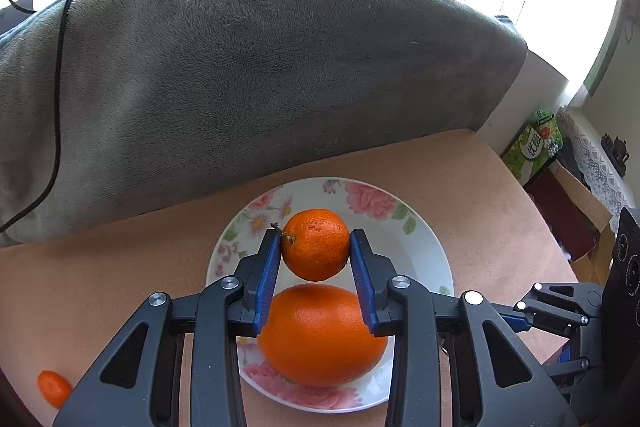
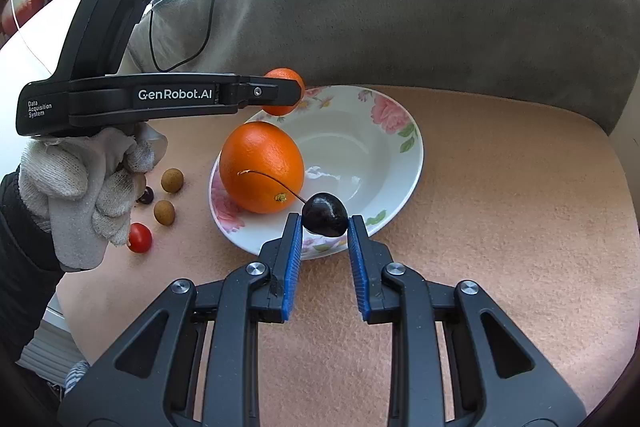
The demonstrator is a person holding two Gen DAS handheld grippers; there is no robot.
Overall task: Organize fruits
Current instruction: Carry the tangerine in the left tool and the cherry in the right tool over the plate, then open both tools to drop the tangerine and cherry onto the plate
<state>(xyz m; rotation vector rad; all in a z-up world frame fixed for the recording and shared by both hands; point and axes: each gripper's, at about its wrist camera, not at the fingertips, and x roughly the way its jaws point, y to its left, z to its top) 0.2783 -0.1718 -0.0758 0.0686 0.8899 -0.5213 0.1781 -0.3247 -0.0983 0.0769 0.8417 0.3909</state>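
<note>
Both tongs are loaded right now. The left gripper (image 1: 316,247) is clenched on a small mandarin (image 1: 315,244), hanging in the middle of the left wrist frame over the floral plate (image 1: 420,255), right above the big orange (image 1: 322,333) already sitting on it. The right gripper (image 2: 323,227) is pinching a dark cherry (image 2: 324,214) by its sides, low centre of the right wrist frame, just at the near rim of the plate.

What could go wrong: if the mandarin gets let go where it hangs, I reckon it lands on the orange and rolls, maybe off the plate onto the tan cloth (image 2: 500,227). The cherry looks held only by the pad tips, so a small twist could pop it out. And both tools are heading for the same plate, so they could bump.

Looks: the mandarin is bright, pebbly, with a stub of stem pointing left. The cherry is glossy, almost black, with a long curved stem arcing across the orange.

Still loose at the left of the right wrist frame: 2 brown longans (image 2: 172,180), a cherry tomato (image 2: 139,237), another dark cherry half hidden by the gloved hand (image 2: 80,183).
</note>
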